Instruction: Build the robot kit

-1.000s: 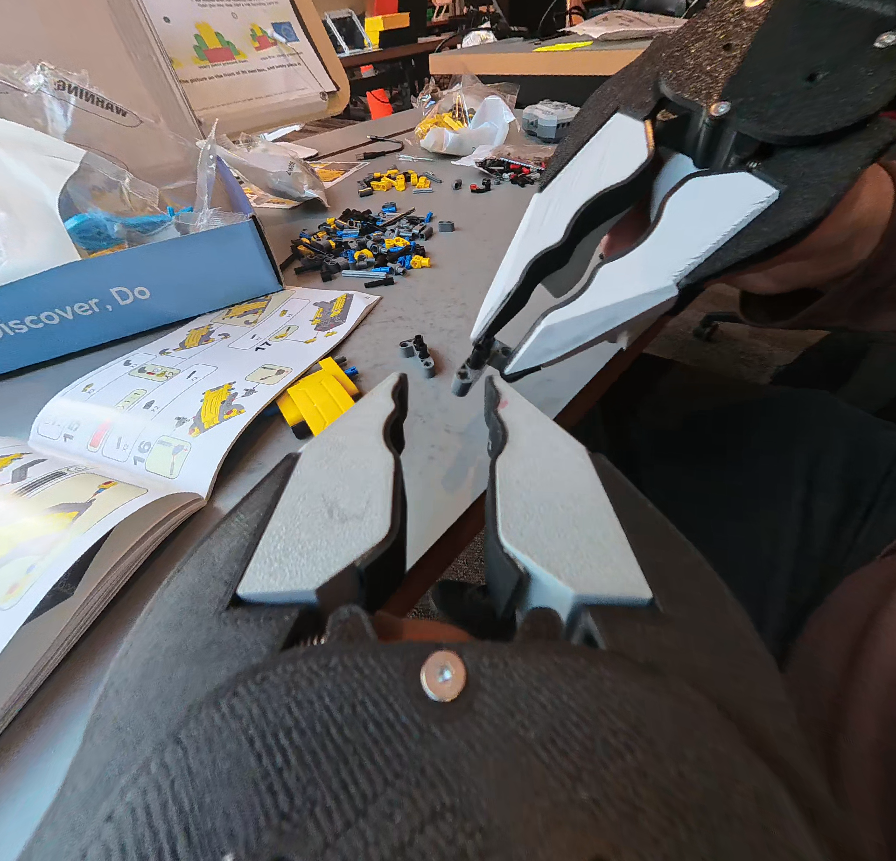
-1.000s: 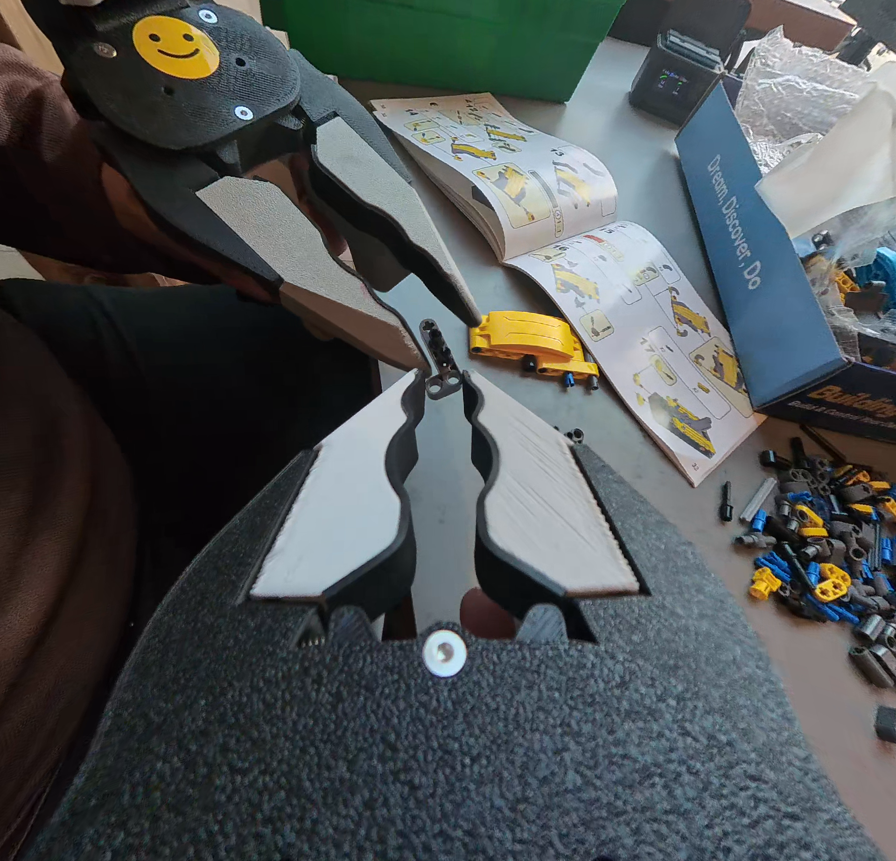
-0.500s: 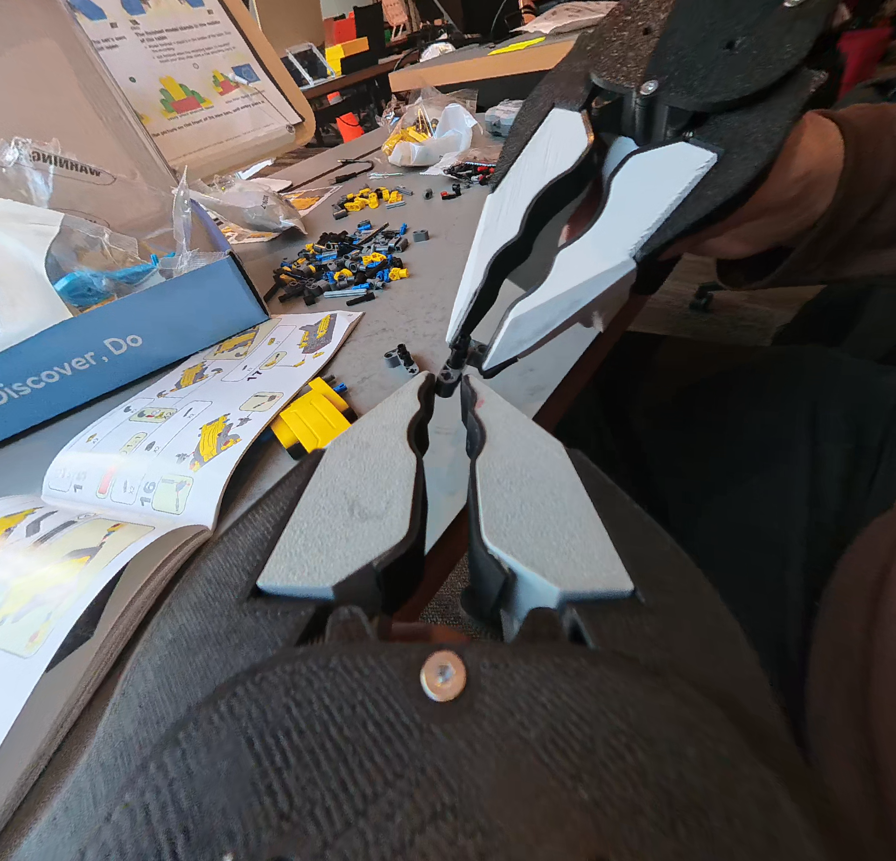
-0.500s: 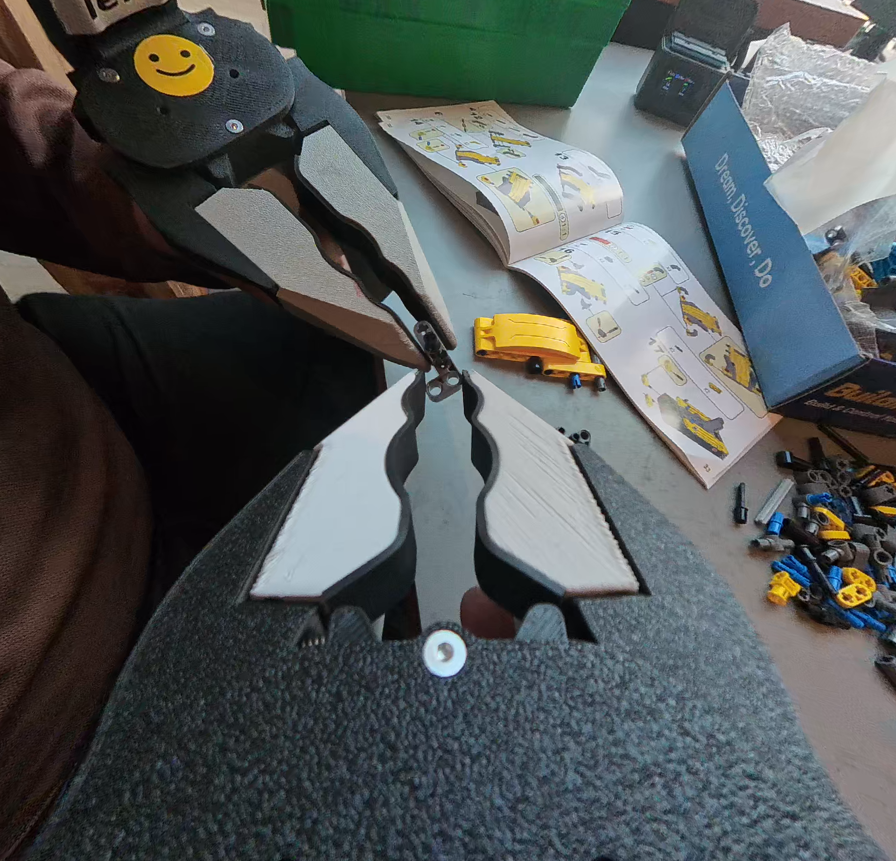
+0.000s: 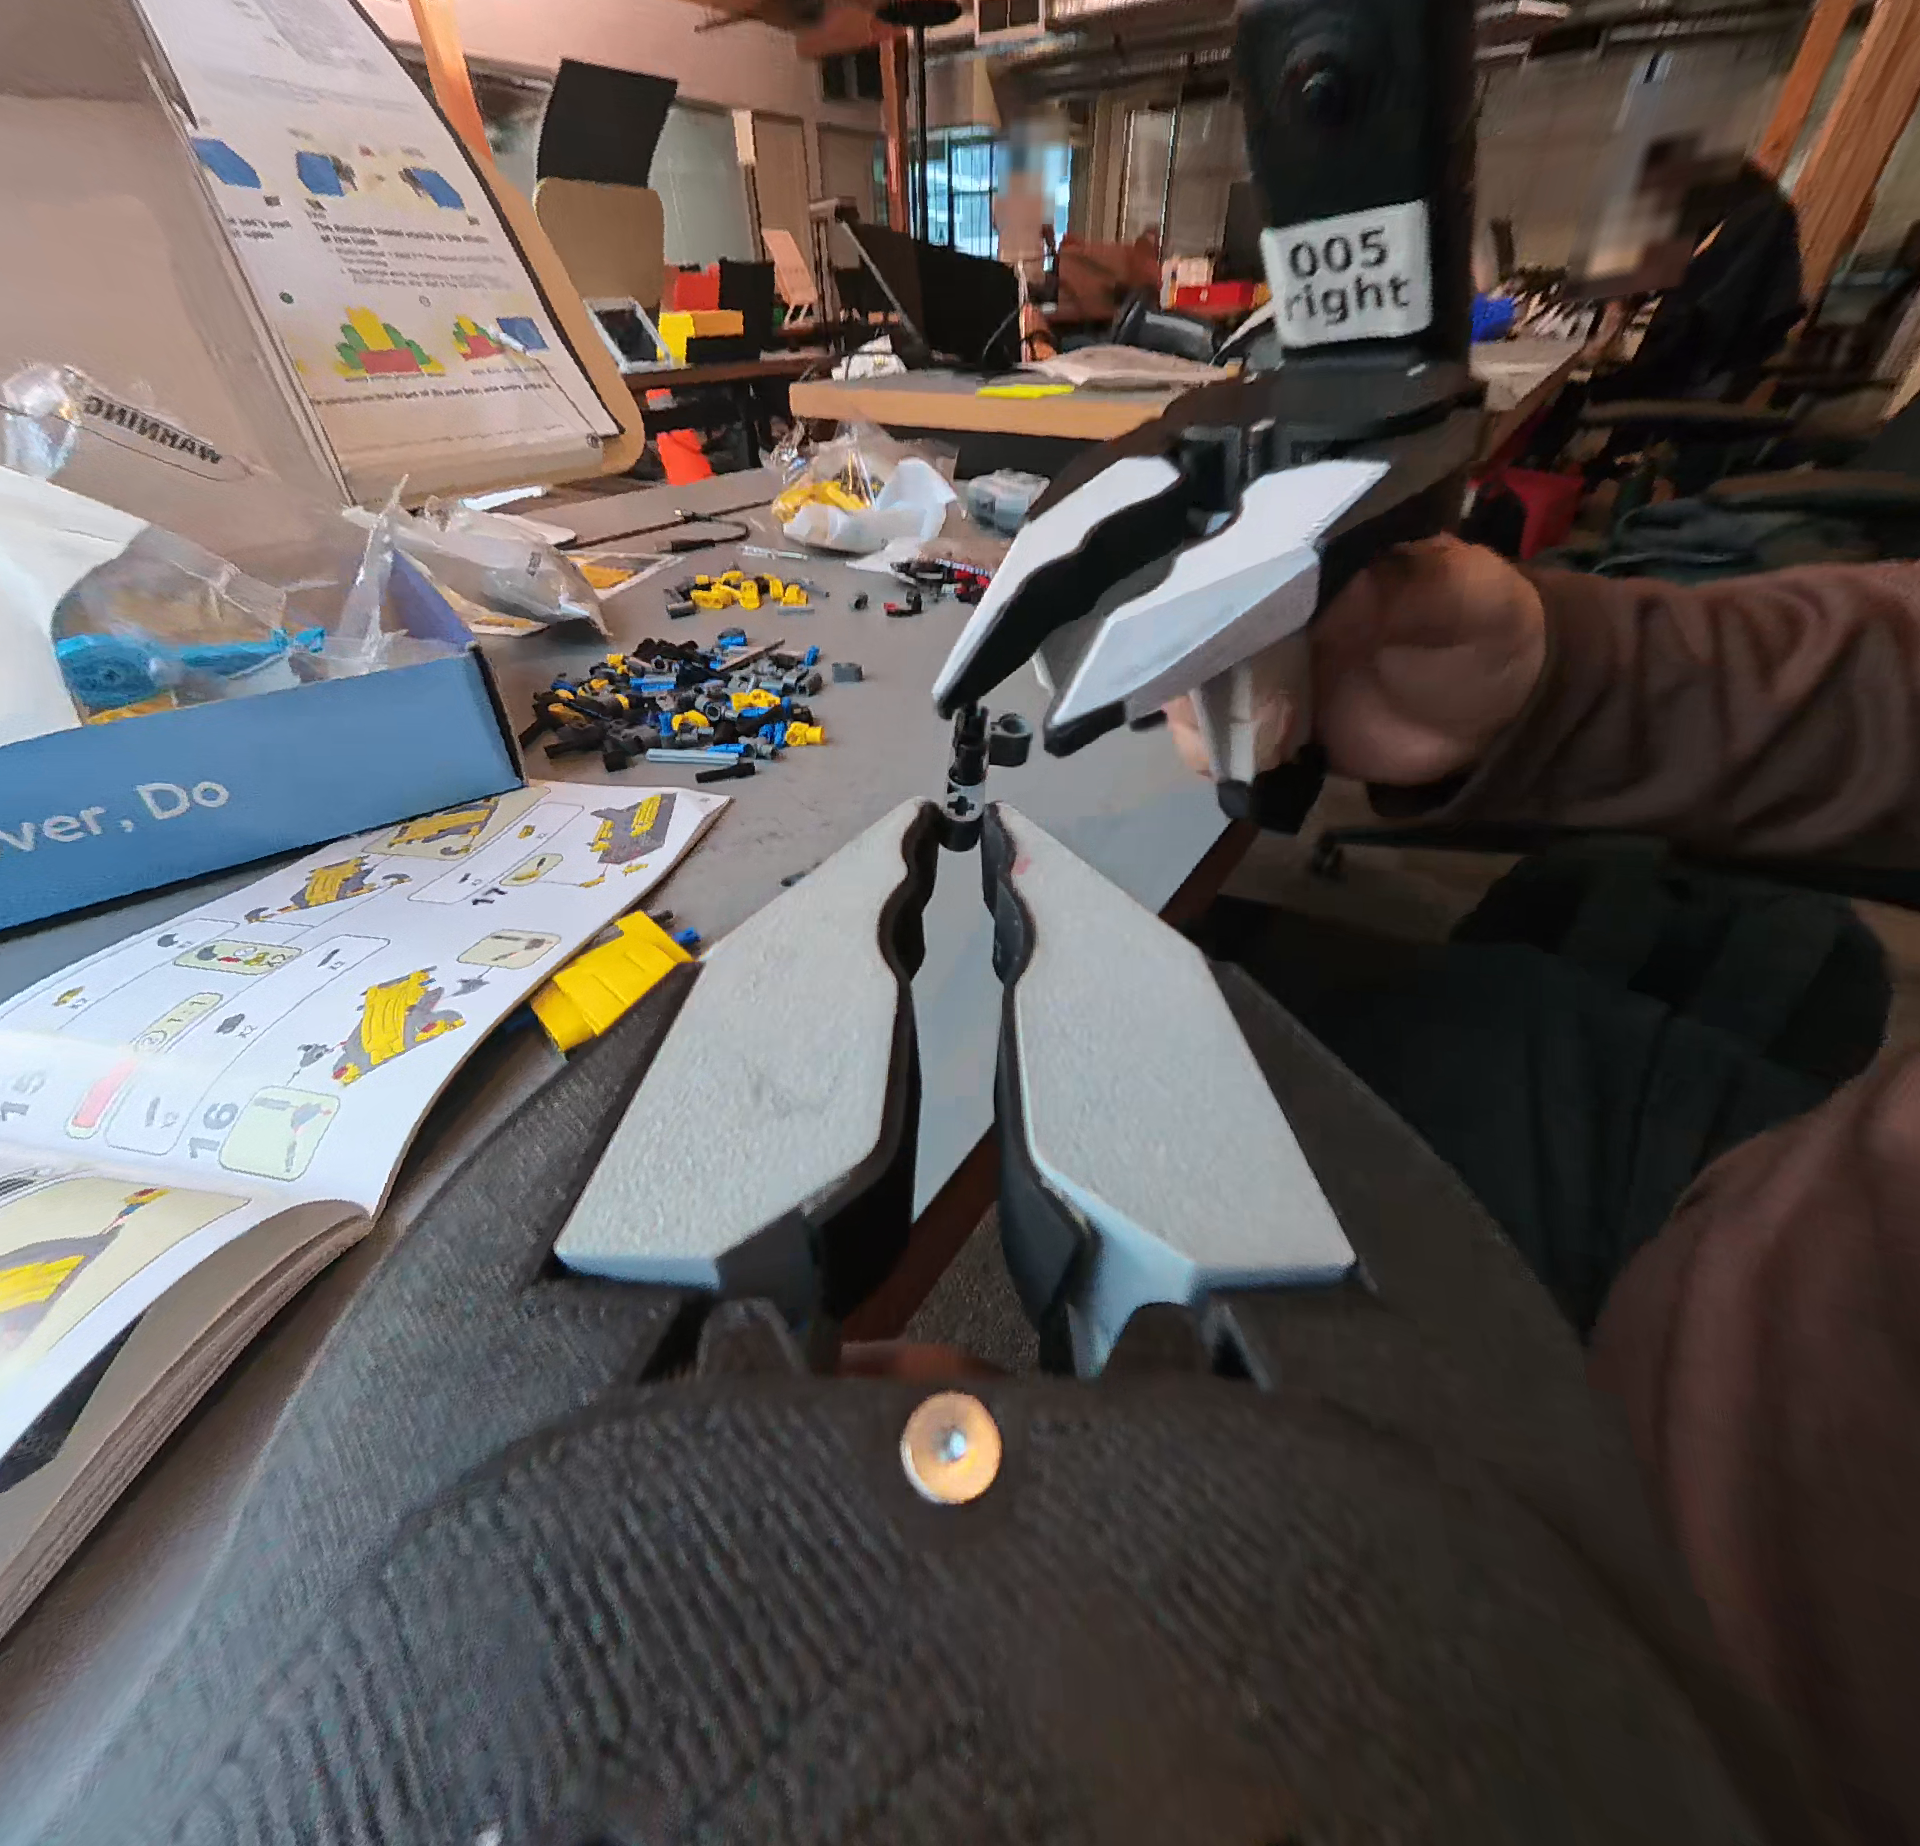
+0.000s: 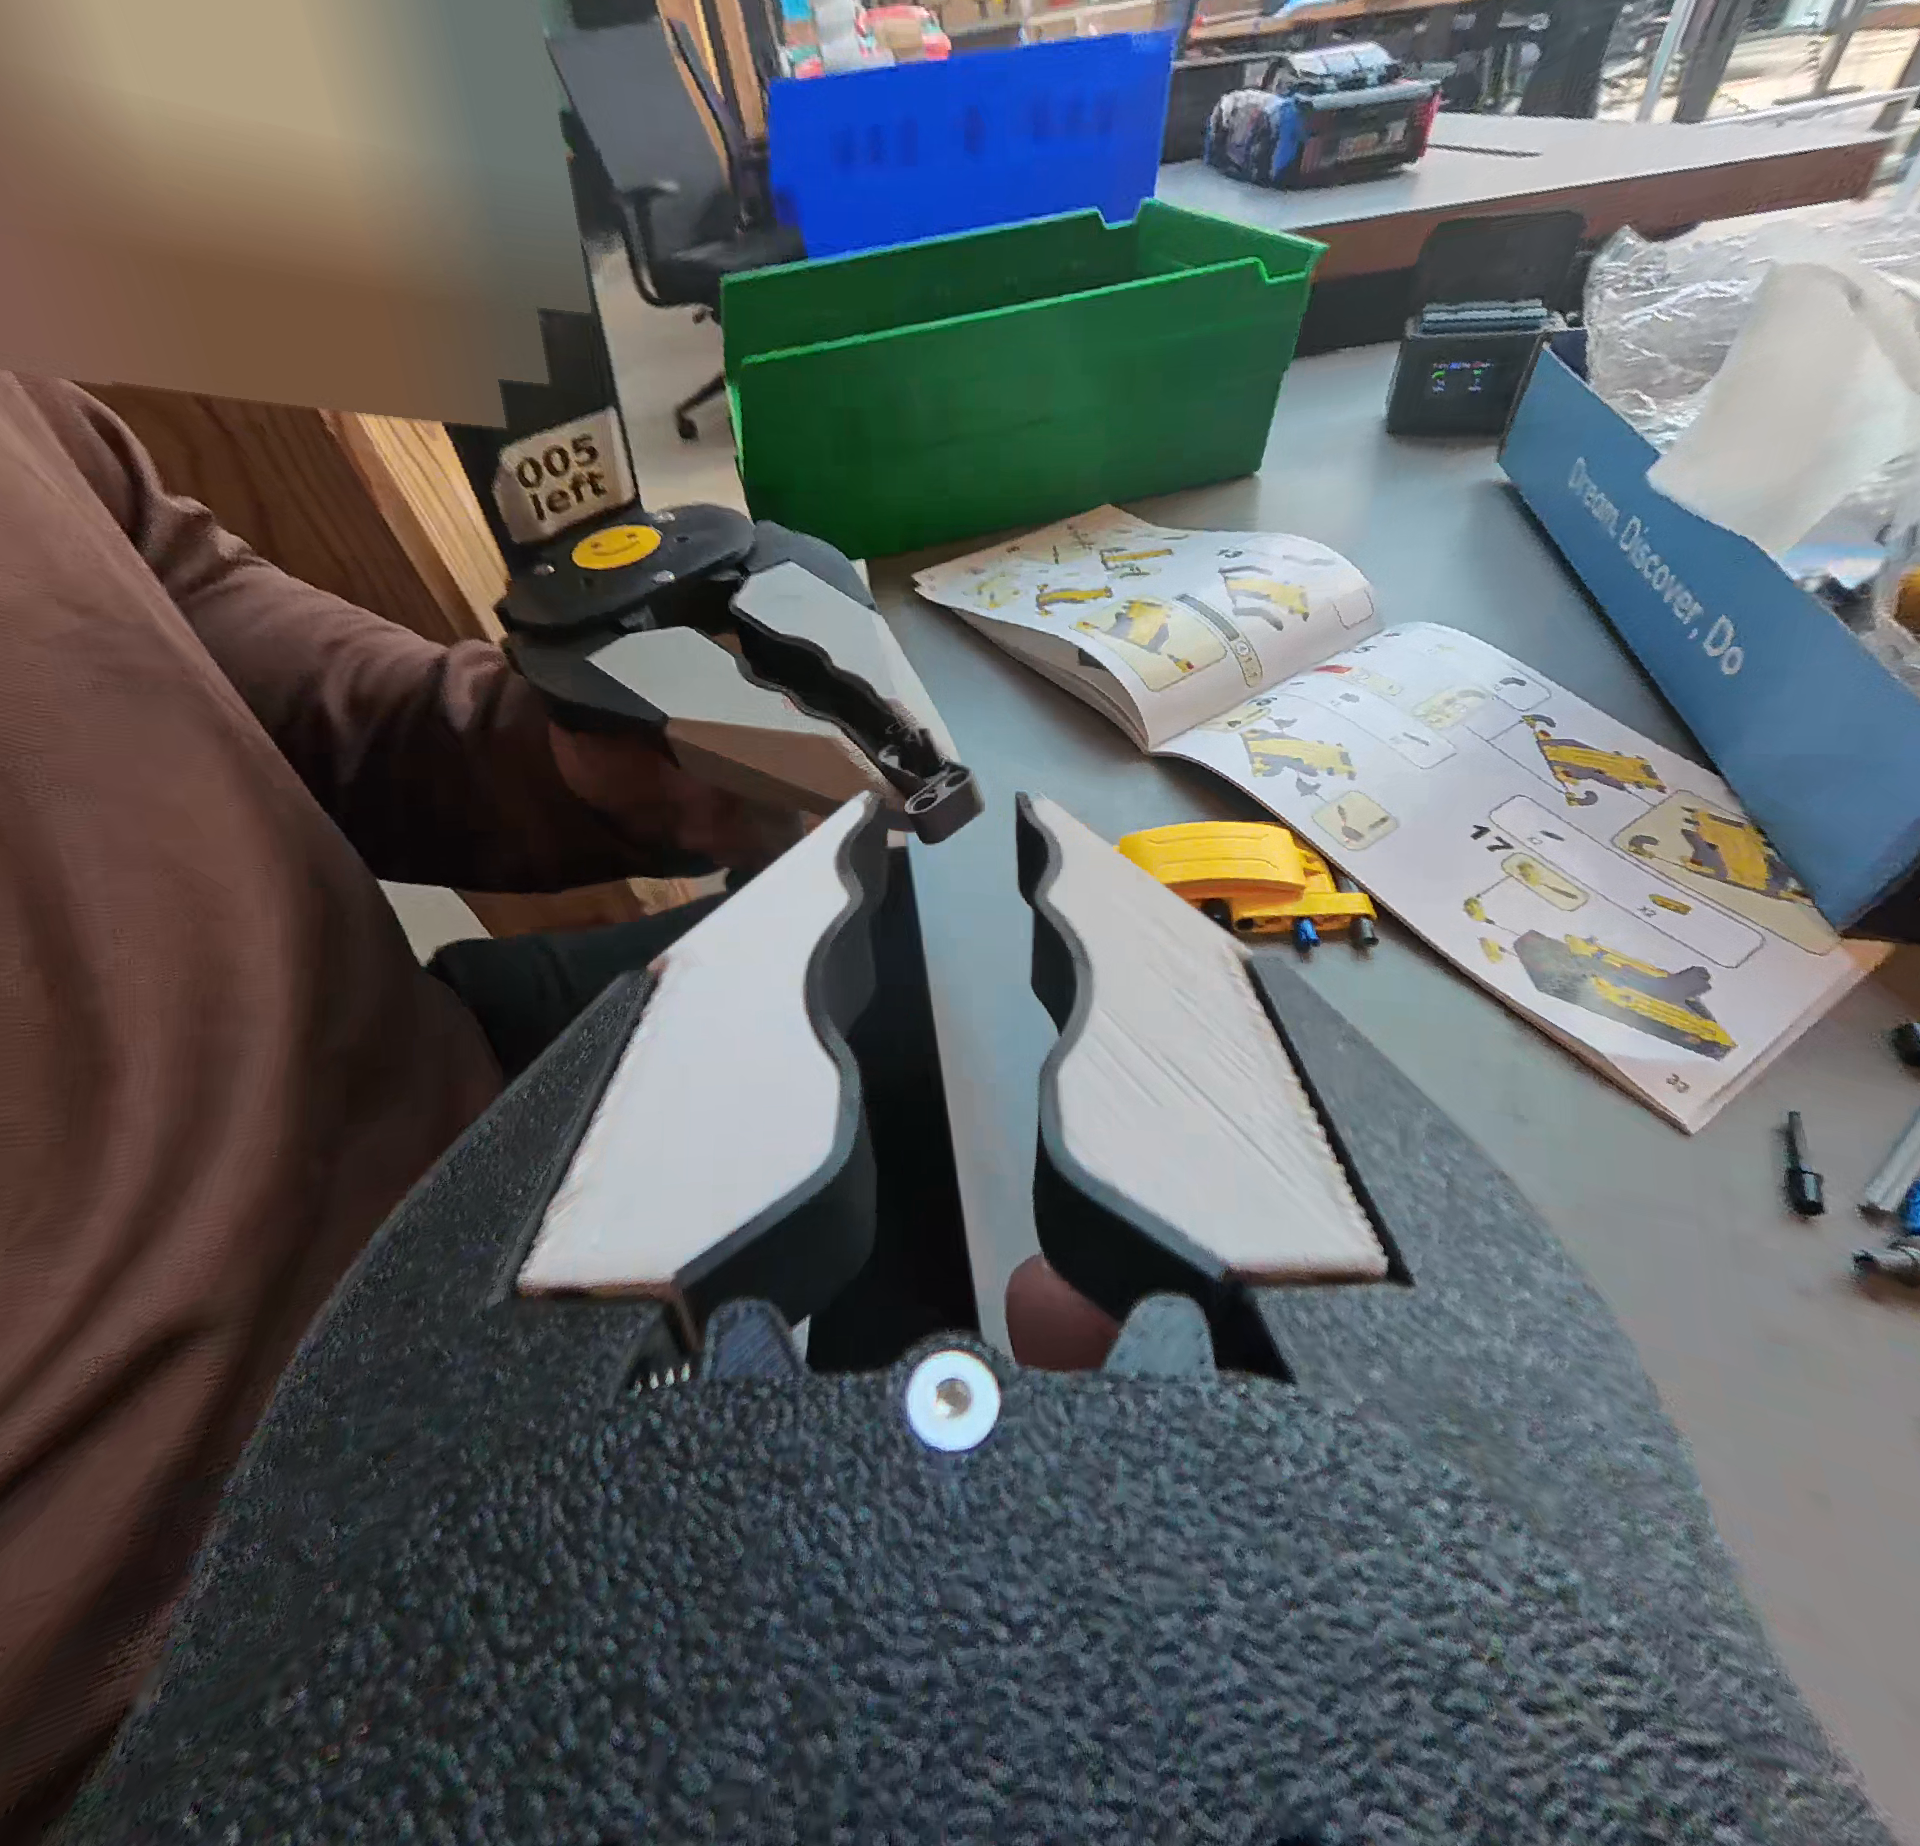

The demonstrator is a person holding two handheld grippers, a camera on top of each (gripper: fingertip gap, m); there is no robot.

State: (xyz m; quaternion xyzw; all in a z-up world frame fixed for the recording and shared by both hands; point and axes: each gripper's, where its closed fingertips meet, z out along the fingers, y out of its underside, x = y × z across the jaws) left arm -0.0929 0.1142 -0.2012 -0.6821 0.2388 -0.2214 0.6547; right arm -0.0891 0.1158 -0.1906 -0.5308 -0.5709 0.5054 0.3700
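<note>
My left gripper (image 5: 961,822) is shut on a small black beam piece (image 5: 966,762) and holds it upright above the table's front edge. A small grey connector (image 5: 1008,736) sits on the piece's upper end. My right gripper (image 5: 997,716) is open, with its tips on either side of the top of the piece and not gripping it. In the right wrist view the right gripper (image 6: 942,811) is open and the left gripper (image 6: 914,770) comes in from the upper left with the dark piece (image 6: 938,797) sticking out between the right fingertips.
A yellow part assembly (image 6: 1236,861) lies beside an open instruction booklet (image 6: 1455,788). A blue box (image 6: 1704,633) with plastic bags, a green bin (image 6: 1018,383) and a pile of small parts (image 5: 686,705) stand farther back on the grey table (image 5: 883,757). Both grippers' tips are close together, under 4 cm apart.
My left gripper has closed on the black piece. My right gripper has opened and let go of it. Both grippers have risen and tilted up from the table.
</note>
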